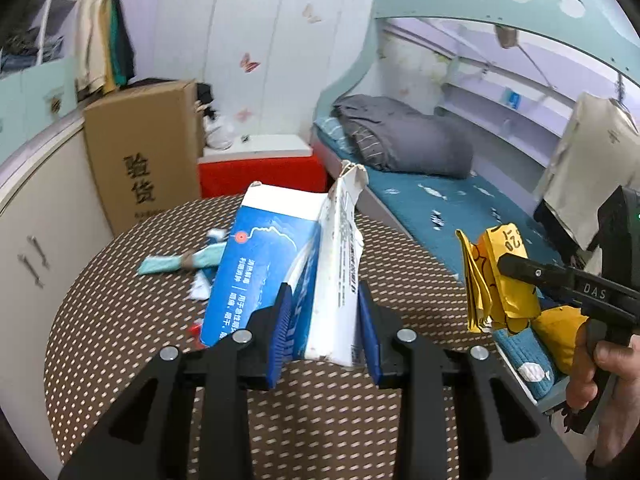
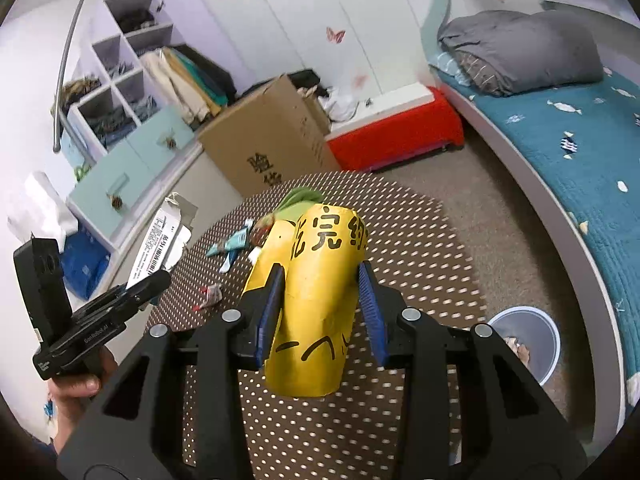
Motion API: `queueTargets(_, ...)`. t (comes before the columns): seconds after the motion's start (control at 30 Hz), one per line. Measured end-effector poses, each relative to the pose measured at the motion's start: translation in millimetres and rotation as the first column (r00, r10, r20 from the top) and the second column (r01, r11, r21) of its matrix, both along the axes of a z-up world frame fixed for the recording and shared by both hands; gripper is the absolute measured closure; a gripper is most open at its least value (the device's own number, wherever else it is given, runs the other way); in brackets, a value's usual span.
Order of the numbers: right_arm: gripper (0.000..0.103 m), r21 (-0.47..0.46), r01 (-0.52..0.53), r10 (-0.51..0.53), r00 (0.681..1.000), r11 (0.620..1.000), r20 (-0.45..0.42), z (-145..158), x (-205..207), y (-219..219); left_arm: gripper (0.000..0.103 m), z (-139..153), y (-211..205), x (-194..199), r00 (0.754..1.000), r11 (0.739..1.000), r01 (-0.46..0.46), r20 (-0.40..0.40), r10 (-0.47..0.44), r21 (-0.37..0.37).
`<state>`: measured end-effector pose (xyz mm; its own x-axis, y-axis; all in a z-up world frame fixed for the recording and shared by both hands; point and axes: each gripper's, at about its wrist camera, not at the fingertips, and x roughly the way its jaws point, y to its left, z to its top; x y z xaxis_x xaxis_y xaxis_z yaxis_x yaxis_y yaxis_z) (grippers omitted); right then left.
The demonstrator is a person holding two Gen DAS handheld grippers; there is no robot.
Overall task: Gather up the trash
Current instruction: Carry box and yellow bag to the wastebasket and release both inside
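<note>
Blue-and-white torn carton (image 1: 276,276) clamped upright between the blue pads of the left claw (image 1: 326,320), above the near part of the round tabletop (image 1: 120,320); white torn flap (image 2: 160,240) of the same carton seen from the right wrist view, sticking out of the left claw (image 2: 136,284) at the tabletop's left edge. Yellow crumpled wrapper (image 2: 316,292) with black characters gripped between the pads of the right claw (image 2: 320,300), raised over the tabletop (image 2: 420,280); in the left wrist view the same wrapper (image 1: 496,280) pinched in the right claw (image 1: 508,268) out past the tabletop's right rim, over the bed's edge. Brown cloth with pale dots across the tabletop. Loose scraps further back on it: teal-and-white paper bits (image 1: 180,264), a small red-and-white scrap (image 2: 210,294), a green-tipped piece (image 2: 300,200) behind the wrapper. Grey bin (image 2: 524,340) on the carpeted floor between tabletop and bed, some litter inside. Beyond: tall cardboard box (image 1: 144,152) with black characters beside a red-and-white chest (image 1: 260,164); teal-sheeted lower bunk (image 1: 440,200) with a folded grey quilt (image 1: 404,140); pale wardrobe doors (image 1: 260,40) with butterfly stickers; cubby shelves (image 2: 116,60) stuffed with clothes, over pale blue drawers (image 2: 120,184).
</note>
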<state>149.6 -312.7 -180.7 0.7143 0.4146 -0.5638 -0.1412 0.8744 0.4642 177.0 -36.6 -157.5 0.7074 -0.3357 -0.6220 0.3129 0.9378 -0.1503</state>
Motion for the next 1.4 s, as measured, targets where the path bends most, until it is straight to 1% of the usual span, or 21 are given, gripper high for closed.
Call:
queueTargets(0.3, 0.066, 0.02, 0.123, -0.124, 0.991, 0.992, 0.045, 12.3, -21.3, -65.6, 0.072, 10.3, -75.5, 5.2, 0.992, 0.992, 0.124, 0.023, -0.124, -0.01)
queueTargets(0.47, 0.066, 0.018, 0.216, -0.217, 0.975, 0.976, 0.046, 10.2, -29.4, -106.8, 0.072, 10.3, -114.0, 11.9, 0.984, 0.984, 0.177, 0.028, -0.176, -0.028)
queueTargets(0.57, 0.066, 0.005, 0.274, -0.274, 0.961, 0.962, 0.031, 4.5, -30.5, -129.7, 0.072, 7.8, -138.2, 15.7, 0.976, 0.976, 0.215, 0.025, -0.214, -0.033)
queueTargets(0.7, 0.065, -0.022, 0.346, -0.347, 0.938, 0.938, -0.021, -16.6, -25.8, -159.9, 0.072, 0.2, -171.5, 21.3, 0.964, 0.963, 0.267, 0.003, -0.267, -0.036)
queueTargets(0.83, 0.065, -0.04, 0.397, -0.399, 0.909, 0.917, -0.121, -59.8, -14.5, -188.1, 0.071, -12.8, -204.8, 28.9, 0.949, 0.949, 0.313, -0.032, -0.314, -0.031)
queueTargets(0.97, 0.063, -0.037, 0.419, -0.417, 0.882, 0.907, -0.22, -108.2, -0.1, -205.1, 0.071, -27.0, -228.8, 36.5, 0.935, 0.938, 0.346, -0.072, -0.346, -0.022)
queueTargets(1.0, 0.061, -0.035, 0.423, -0.418, 0.877, 0.906, -0.238, -117.9, 4.1, -207.6, 0.071, -30.2, -234.6, 38.6, 0.933, 0.936, 0.351, -0.082, -0.352, -0.021)
queueTargets(1.03, 0.055, -0.029, 0.426, -0.418, 0.871, 0.904, -0.257, -130.2, 8.6, -210.7, 0.071, -34.9, -242.0, 41.5, 0.928, 0.933, 0.361, -0.094, -0.361, -0.019)
queueTargets(1.07, 0.052, -0.023, 0.427, -0.416, 0.866, 0.904, -0.278, -142.0, 13.4, -214.9, 0.071, -37.2, -248.5, 44.6, 0.925, 0.93, 0.367, -0.103, -0.366, -0.016)
queueTargets(1.1, 0.041, -0.01, 0.427, -0.409, 0.857, 0.904, -0.315, -157.9, 20.9, -219.0, 0.071, -41.6, -254.9, 47.3, 0.921, 0.927, 0.374, -0.114, -0.373, -0.014)
queueTargets(1.13, 0.034, -0.002, 0.433, -0.407, 0.847, 0.902, -0.343, -169.6, 25.6, -221.9, 0.071, -45.1, -259.8, 49.7, 0.918, 0.925, 0.379, -0.124, -0.378, -0.013)
queueTargets(1.17, 0.032, 0.007, 0.448, -0.413, 0.831, 0.894, -0.372, -183.1, 29.7, -226.7, 0.071, -51.0, -267.8, 53.0, 0.911, 0.921, 0.39, -0.14, -0.387, -0.01)
queueTargets(1.2, 0.029, 0.01, 0.461, -0.421, 0.82, 0.887, -0.387, -189.1, 30.2, -230.6, 0.071, -55.2, -273.7, 54.7, 0.907, 0.918, 0.398, -0.151, -0.394, -0.007)
queueTargets(1.23, 0.027, 0.021, 0.485, -0.434, 0.801, 0.874, -0.413, -197.3, 29.8, -236.6, 0.071, -60.7, -280.9, 56.6, 0.901, 0.914, 0.406, -0.165, -0.401, -0.003)
queueTargets(1.27, 0.025, 0.043, 0.504, -0.441, 0.791, 0.863, -0.424, -201.0, 26.7, -241.5, 0.071, -64.6, -286.4, 58.5, 0.896, 0.91, 0.414, -0.177, -0.407, 0.0)
queueTargets(1.33, 0.016, 0.076, 0.528, -0.456, 0.79, 0.846, -0.41, -198.4, 16.9, -248.7, 0.071, -74.5, -298.0, 61.6, 0.883, 0.902, 0.433, -0.206, -0.422, 0.006)
queueTargets(1.4, 0.015, 0.078, 0.542, -0.473, 0.788, 0.837, -0.393, -192.6, 9.0, -253.9, 0.071, -86.9, -310.4, 64.0, 0.866, 0.891, 0.454, -0.238, -0.439, 0.009)
